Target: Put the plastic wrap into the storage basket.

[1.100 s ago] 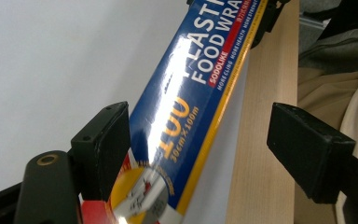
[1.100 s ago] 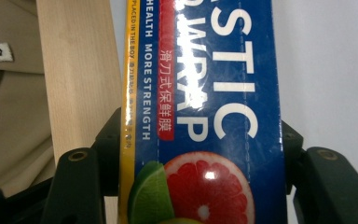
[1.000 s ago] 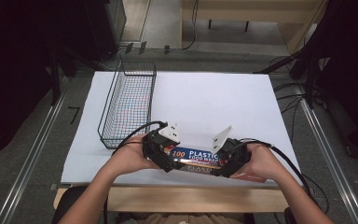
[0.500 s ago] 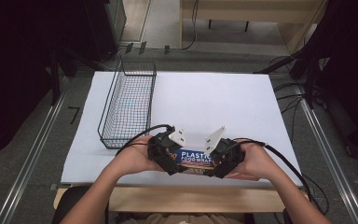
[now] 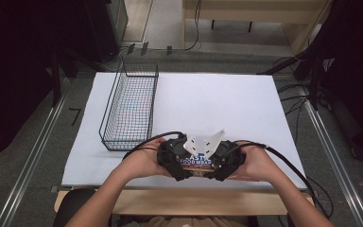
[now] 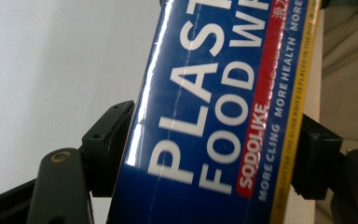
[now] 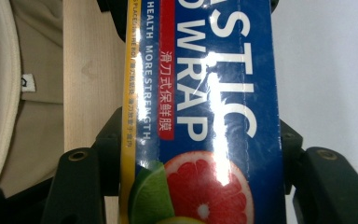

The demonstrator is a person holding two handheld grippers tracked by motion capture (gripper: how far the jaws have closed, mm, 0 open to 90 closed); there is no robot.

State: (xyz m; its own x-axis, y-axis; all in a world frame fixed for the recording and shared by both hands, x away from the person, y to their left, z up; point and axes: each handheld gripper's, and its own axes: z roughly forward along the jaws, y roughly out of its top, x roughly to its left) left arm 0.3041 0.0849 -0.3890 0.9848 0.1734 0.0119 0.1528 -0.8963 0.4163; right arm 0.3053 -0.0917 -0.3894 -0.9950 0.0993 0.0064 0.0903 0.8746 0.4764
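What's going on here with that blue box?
A person holds a two-jaw gripper in each hand at the near edge of a white table. The right gripper is clamped on one end of a blue box of plastic food wrap. The left gripper has just been closing its jaws around the other end. A wire basket stands at the left.

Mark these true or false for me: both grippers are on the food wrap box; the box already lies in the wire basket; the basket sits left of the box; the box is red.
1. Both the left gripper and the right gripper are on the food wrap box: true.
2. The box already lies in the wire basket: false, it is at the table's near edge, outside the basket.
3. The basket sits left of the box: true.
4. The box is red: false, mostly blue.
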